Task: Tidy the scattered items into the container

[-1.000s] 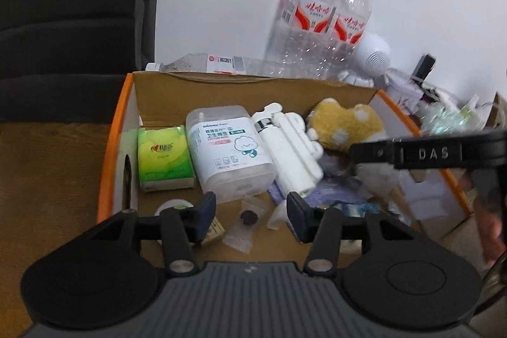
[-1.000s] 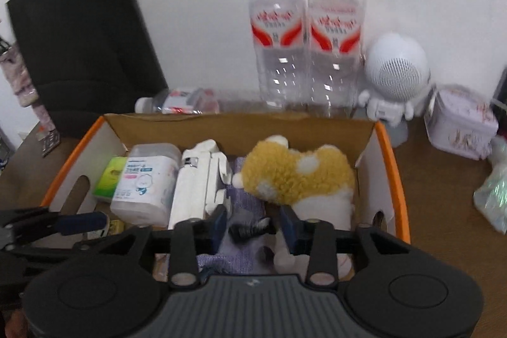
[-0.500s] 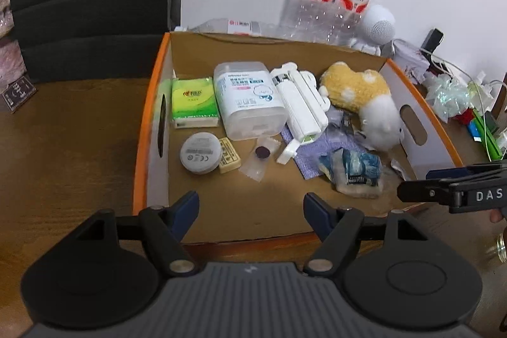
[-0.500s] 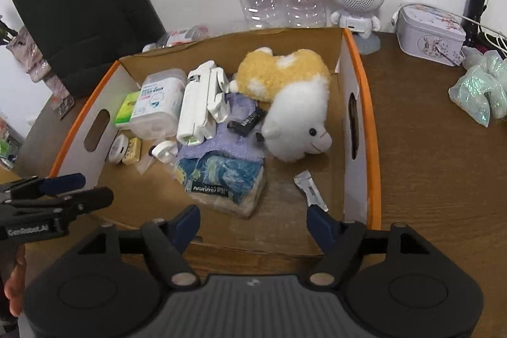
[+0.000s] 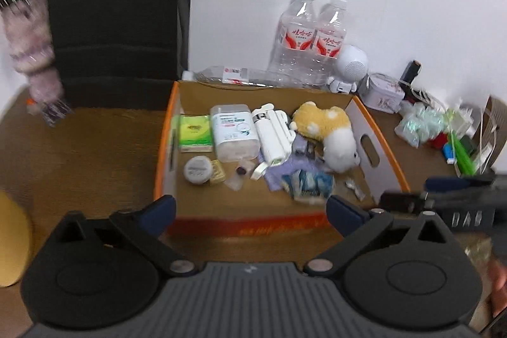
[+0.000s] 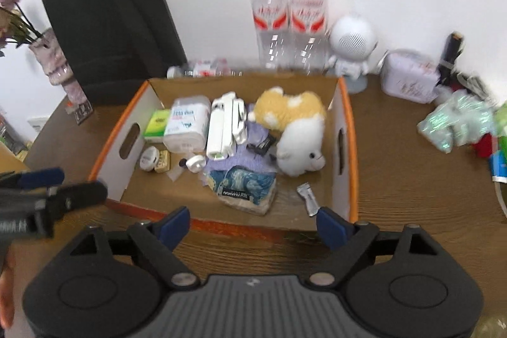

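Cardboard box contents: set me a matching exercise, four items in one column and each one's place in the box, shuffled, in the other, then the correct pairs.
Items:
1. green tissue pack
2. plush toy
3. small foil sachet
4. round white tin

Places in the cardboard box, as the right wrist view shows it:
A. against the right wall, head towards the camera
B. far left corner, beside the white wipes tub
C. near right corner, lying alone on the bare floor
D. by the left wall, next to a small yellow packet

Pairs: 1-B, 2-A, 3-C, 4-D
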Demonstrator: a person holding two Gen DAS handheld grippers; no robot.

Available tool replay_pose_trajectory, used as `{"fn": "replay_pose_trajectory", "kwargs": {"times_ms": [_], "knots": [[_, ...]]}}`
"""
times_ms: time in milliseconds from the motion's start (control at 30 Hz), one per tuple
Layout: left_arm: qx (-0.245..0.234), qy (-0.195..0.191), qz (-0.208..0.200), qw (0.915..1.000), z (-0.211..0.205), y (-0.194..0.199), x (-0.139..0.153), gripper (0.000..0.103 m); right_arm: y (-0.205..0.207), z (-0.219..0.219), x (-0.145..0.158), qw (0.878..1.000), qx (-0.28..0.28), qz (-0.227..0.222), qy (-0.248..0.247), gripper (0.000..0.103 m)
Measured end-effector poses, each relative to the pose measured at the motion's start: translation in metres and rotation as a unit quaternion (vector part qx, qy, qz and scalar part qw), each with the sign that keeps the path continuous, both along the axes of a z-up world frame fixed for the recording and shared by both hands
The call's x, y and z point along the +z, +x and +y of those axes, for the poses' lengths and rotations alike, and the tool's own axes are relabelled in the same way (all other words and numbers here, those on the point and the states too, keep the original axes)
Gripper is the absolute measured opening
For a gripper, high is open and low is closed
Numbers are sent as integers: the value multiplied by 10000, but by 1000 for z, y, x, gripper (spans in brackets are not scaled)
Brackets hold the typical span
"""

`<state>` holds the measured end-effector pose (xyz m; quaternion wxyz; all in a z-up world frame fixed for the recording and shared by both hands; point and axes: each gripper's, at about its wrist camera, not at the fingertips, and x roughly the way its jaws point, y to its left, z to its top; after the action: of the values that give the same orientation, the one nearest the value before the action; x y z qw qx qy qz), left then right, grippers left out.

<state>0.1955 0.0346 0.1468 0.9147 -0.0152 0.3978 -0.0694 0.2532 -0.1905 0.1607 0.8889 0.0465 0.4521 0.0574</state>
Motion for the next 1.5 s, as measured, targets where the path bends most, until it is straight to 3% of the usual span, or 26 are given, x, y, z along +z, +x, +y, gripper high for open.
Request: {"fn": "replay_pose_trajectory", "kwargs": {"times_ms": [100, 233, 300, 367, 467, 600, 800, 933, 1500], "knots": [[74, 375, -921, 9950, -6, -55, 11, 103, -35, 2, 14, 9986, 8, -527, 66, 88], [356, 346, -2233, 9735, -5, -138, -9, 103, -106, 4, 6, 9865, 123, -1602, 319, 91], [516, 139, -2624, 9635, -4, -171, -25, 103, -143, 10, -10, 9799, 137, -1988, 107, 91], [609, -80, -2769, 9589, -3, -199, -43, 103, -177, 15, -30, 9733, 207, -2286, -44, 93], [777, -42, -2558, 9636, -3, -222, -71, 103, -208, 19, -65, 9769, 244, -2123, 7, 96], [584, 337, -1751, 9822, -7, -224, -111, 103, -238, 26, -102, 9828, 279, -1823, -50, 96], [742, 671, -615, 9931, -5, -212, -149, 103, -249, 33, -144, 9908, 162, -1316, -283, 99], [739, 445, -594, 9945, 1, -215, -156, 103, -247, 36, -149, 9909, 121, -1269, -432, 103], [695, 407, -590, 9950, -4, -210, -157, 103, -231, 38, -149, 9911, -50, -1216, -533, 103]]}}
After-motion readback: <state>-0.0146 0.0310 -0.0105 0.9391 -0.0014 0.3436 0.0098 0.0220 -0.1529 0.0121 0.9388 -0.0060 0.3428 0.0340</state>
